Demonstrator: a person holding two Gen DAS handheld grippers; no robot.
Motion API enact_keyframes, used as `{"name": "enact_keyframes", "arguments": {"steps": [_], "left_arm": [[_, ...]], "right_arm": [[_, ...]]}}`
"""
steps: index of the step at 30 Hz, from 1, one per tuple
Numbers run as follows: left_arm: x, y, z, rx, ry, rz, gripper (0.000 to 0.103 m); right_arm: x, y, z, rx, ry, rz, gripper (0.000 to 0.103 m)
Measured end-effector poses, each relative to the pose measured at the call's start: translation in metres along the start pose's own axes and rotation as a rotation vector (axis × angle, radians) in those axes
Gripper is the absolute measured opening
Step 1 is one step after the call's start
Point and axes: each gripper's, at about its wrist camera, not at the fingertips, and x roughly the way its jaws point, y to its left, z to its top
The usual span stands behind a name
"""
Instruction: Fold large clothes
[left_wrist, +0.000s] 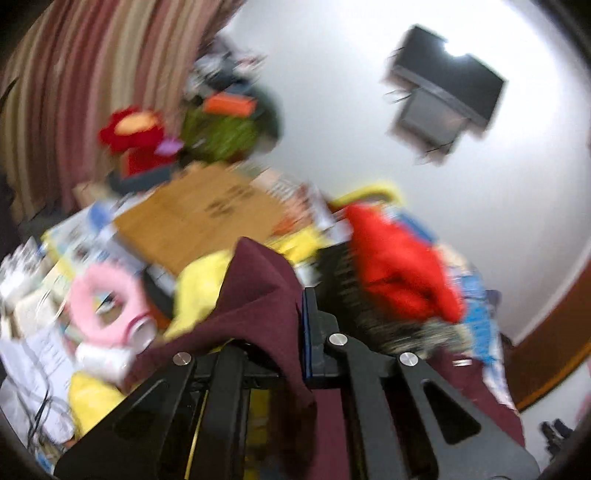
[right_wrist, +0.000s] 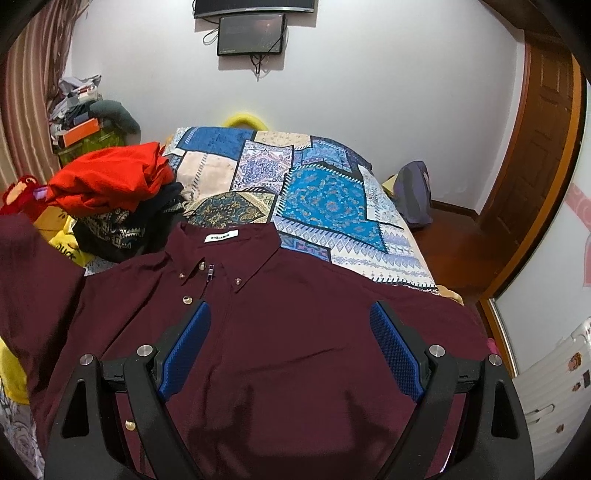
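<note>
A maroon button-up shirt (right_wrist: 295, 332) lies spread face up on the patterned bedspread (right_wrist: 325, 192), collar toward the far wall. My right gripper (right_wrist: 291, 343) is open just above the shirt's chest, its blue pads wide apart and empty. My left gripper (left_wrist: 295, 306) is shut on a fold of the maroon shirt (left_wrist: 258, 295), which drapes up over its fingers; this view is motion-blurred. The lifted shirt part also shows at the left edge of the right wrist view (right_wrist: 29, 266).
A pile with a red garment (right_wrist: 110, 181) on dark patterned clothes (right_wrist: 122, 229) sits at the bed's left. Boxes, toys and a cardboard sheet (left_wrist: 199, 214) crowd the left side. A purple bag (right_wrist: 413, 192) stands on the floor by the wooden door (right_wrist: 535, 147).
</note>
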Motion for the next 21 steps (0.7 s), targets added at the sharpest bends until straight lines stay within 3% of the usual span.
{"name": "enact_keyframes", "arguments": {"steps": [5, 9, 14, 21], "left_arm": [[-0.018, -0.090, 0.006, 0.136, -0.043, -0.133, 0.005], [-0.010, -0.161, -0.017, 0.256, -0.009, -0.217, 0.006], [0.019, -0.232, -0.075, 0.382, 0.137, -0.303, 0.006], [0.067, -0.296, -0.180, 0.568, 0.445, -0.345, 0.006]], "right_arm": [[-0.006, -0.013, -0.002, 0.025, -0.017, 0.001, 0.086], [-0.013, -0.028, -0.005, 0.056, -0.030, 0.008, 0.086], [-0.018, -0.042, -0.010, 0.067, -0.036, -0.001, 0.086], [-0.017, -0.055, -0.023, 0.042, -0.006, -0.012, 0.086]]}}
